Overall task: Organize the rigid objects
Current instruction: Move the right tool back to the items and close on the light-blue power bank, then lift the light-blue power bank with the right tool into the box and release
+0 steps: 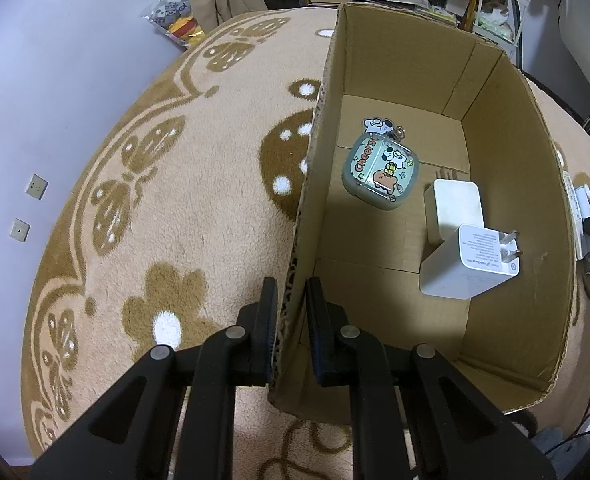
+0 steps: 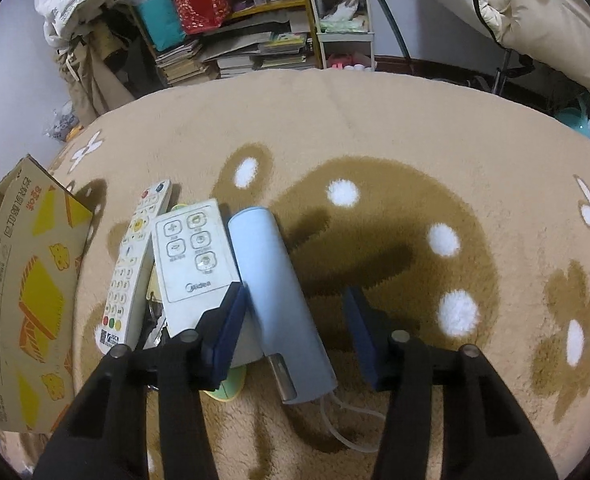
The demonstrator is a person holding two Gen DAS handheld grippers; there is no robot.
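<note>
**Left gripper clamps box wall; right gripper straddles blue power bank**

In the left wrist view, the left gripper (image 1: pixel 289 312) sits at the bottom centre, its jaws narrow and pinched on the near wall of the cardboard box (image 1: pixel 515 160), one pad outside and one inside. The box fills the right half of the frame, standing open on the patterned rug (image 1: pixel 183 184). On its floor lie a cartoon case (image 1: pixel 379 174) with a keyring, near the middle, and two white chargers just right of it: one (image 1: pixel 453 208) lying flat, and another (image 1: pixel 469 264) lower in the frame with its prongs pointing right, touching the first.

In the right wrist view, the right gripper (image 2: pixel 295 320) is at the bottom centre, jaws about half open, with no pad pressing on anything. The blue power bank (image 2: pixel 275 292) lies between them, closer to the left pad (image 2: pixel 229 328). Just left of the power bank, touching it, lies a white fan remote (image 2: pixel 193 256), and further left a long remote (image 2: pixel 135 268). The box's printed outer wall (image 2: pixel 27 300) stands at the left edge.
</note>
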